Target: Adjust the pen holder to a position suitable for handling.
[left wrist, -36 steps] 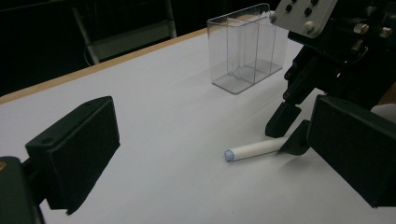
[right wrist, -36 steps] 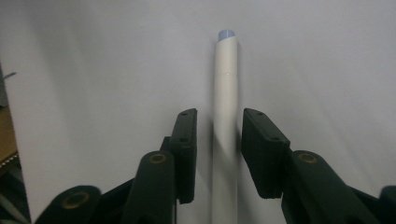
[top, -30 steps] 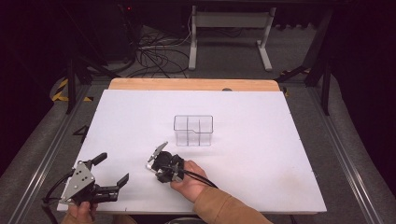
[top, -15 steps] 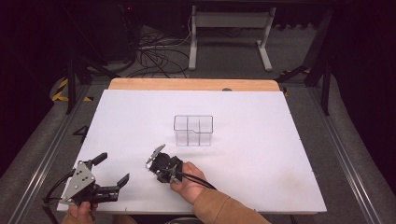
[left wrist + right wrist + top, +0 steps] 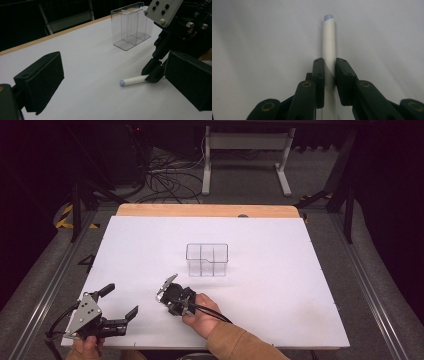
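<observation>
fingers [image 5: 319, 75] on the right gripper [image 5: 329, 72] are pinched on a white pen [image 5: 329, 42], one pad each side of the barrel, having just closed those last bits onto it. pen lies flat on the table [image 5: 280, 270] with its pale blue tip poking out past the pads. in the left gripper view you can see it too, pen [image 5: 133, 80] lying on the white top with the right gripper [image 5: 155, 73] clamped on its far end.

left gripper [image 5: 120, 302] sits near the front left corner of the table, fingers spread wide with nothing between them, resting just off to the side of the right one [image 5: 167, 285] in the high view.

other stuff, big to small: white table with a wood strip along the far edge, then a clear box [image 5: 207, 259] with dividers standing upright around the middle, a bit beyond the right gripper and not touching it. nothing sits between the pen and the box, just bare tabletop.
</observation>
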A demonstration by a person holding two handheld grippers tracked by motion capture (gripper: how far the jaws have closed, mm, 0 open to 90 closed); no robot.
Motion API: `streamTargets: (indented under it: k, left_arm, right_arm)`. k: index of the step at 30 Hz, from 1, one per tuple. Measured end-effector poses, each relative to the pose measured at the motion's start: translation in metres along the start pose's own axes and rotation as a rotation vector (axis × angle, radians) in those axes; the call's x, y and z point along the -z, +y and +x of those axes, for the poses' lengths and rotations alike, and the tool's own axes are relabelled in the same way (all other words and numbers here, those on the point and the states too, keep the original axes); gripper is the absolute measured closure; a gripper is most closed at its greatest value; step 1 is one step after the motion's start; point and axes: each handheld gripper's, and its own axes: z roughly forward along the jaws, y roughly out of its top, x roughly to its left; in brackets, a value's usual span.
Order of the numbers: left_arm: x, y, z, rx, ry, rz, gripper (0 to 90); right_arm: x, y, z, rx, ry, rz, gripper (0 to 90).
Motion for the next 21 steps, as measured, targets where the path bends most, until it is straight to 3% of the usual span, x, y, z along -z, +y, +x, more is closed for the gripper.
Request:
streamTargets:
  k: [7, 15, 21]
  left_arm:
    - [0.000, 0.000, 0.000, 0.003, -0.001, 0.001, 3.0]
    - [0.000, 0.000, 0.000, 0.004, -0.001, 0.000, 3.0]
    - [0.000, 0.000, 0.000, 0.002, -0.004, 0.003, 3.0]
  right_arm:
    - [0.004, -0.001, -0.001, 0.007, -0.009, -0.017, 78.9]
    - [0.022, -0.002, -0.007, 0.008, -0.020, -0.093, 78.9]
    - [0.029, -0.003, -0.010, 0.009, -0.019, -0.116, 78.9]
